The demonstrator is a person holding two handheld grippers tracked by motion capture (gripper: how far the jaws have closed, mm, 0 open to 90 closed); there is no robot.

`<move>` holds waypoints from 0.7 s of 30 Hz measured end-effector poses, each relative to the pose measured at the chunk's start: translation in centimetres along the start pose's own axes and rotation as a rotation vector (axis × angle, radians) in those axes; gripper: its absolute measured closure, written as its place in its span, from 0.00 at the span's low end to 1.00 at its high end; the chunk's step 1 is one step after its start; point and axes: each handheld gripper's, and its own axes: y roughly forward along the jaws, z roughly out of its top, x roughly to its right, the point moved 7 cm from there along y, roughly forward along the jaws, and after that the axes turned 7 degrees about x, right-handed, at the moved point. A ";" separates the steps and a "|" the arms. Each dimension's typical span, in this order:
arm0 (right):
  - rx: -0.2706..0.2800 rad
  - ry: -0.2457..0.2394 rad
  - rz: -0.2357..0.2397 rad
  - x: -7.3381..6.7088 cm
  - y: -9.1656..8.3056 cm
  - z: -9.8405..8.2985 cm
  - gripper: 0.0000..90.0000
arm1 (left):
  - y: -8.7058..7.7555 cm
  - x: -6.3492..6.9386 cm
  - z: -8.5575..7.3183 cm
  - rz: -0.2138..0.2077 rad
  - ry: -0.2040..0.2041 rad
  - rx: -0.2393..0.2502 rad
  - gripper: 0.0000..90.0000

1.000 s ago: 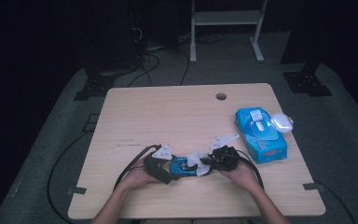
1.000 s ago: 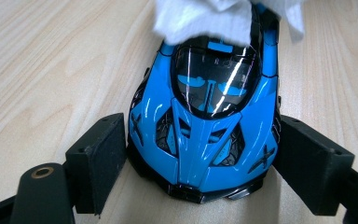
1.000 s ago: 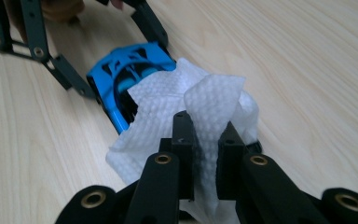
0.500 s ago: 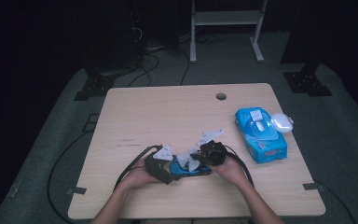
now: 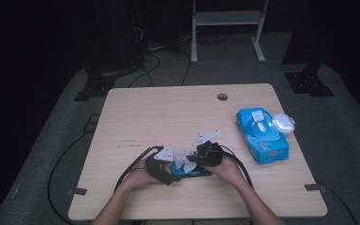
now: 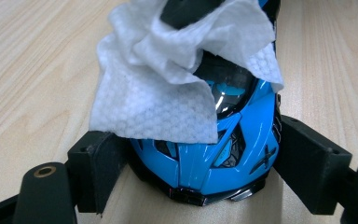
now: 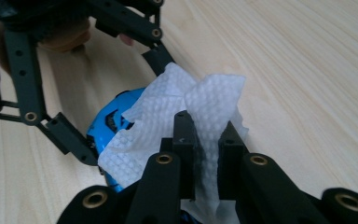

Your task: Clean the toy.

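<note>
- Left gripper (image 5: 171, 165) is clamping a blue toy car (image 6: 214, 154) across its width, one jaw pressing each flank, with the car sitting on the table (image 5: 168, 112) at the near edge, a bit left of center.
- Right gripper (image 7: 204, 140) is pinching a white wipe (image 7: 177, 126) between nearly closed jaws, and the wipe is draping over the car's roof and windshield.
- The key bit: seen from the right gripper, the car is lying just past and below its jaws, under the wipe. The car's long axis is running straight away from the left gripper, so it's pointing roughly across at the right one.
- So I'm guessing the wiping stroke needs to go along that axis, with the left hand just bracing.
- The right hand is the nearer one to the roof, wipe already touching the car.
- The blue wipes pack (image 5: 261, 136) is sitting well apart at the right, with a small white case (image 5: 283, 123) beside it.
</note>
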 end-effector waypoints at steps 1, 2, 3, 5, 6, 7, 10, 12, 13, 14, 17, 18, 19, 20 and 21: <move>0.000 0.000 0.000 0.0 0.0 0.0 0.91 | 0.0 0.0 0.0 0.000 0.000 0.001 0.23; -0.006 0.001 -0.002 0.2 -0.4 -0.2 0.91 | 0.0 0.0 0.0 0.001 0.002 0.001 0.23; -0.006 0.001 -0.002 0.2 -0.4 -0.2 0.91 | 0.0 0.0 0.0 0.001 0.002 0.001 0.23; -0.021 -0.005 -0.032 0.8 -1.2 -0.8 0.91 | 0.0 0.0 0.0 0.001 0.002 0.000 0.23; -0.031 -0.006 -0.046 1.2 -1.6 -1.1 0.91 | 0.0 0.0 0.0 0.001 0.003 0.001 0.23; -0.033 0.005 -0.051 1.6 -2.0 -1.5 0.91 | 0.0 0.0 0.0 0.000 0.004 0.000 0.23; -0.010 0.023 -0.038 1.4 -2.0 -1.5 0.91 | 0.0 0.0 0.0 0.000 0.006 -0.004 0.23; 0.005 0.017 -0.017 0.7 -1.5 -1.0 0.91 | 0.0 0.0 0.0 0.001 0.001 0.000 0.23; 0.005 0.017 -0.017 0.7 -1.5 -1.0 0.91 | 0.0 0.0 0.0 0.001 0.001 0.000 0.23; 0.004 0.000 -0.008 0.3 -1.2 -0.7 0.91 | 0.0 0.0 0.0 0.001 0.002 0.002 0.23; -0.010 -0.004 -0.002 0.4 -1.5 -0.6 0.91 | 0.0 0.0 0.0 0.002 0.003 0.004 0.23; -0.007 -0.001 -0.004 0.5 -1.7 -0.6 0.91 | 0.0 0.0 0.0 0.001 -0.002 0.005 0.23; 0.002 0.005 -0.006 0.7 -2.2 -0.5 0.91 | 0.0 0.0 0.0 0.000 -0.002 0.002 0.23; 0.024 0.020 -0.004 1.1 -3.2 -0.3 0.91 | 0.0 0.0 0.0 0.000 -0.003 0.001 0.23; 0.024 0.020 -0.004 1.1 -3.2 -0.3 0.91 | 0.0 0.0 0.0 0.000 -0.004 -0.001 0.23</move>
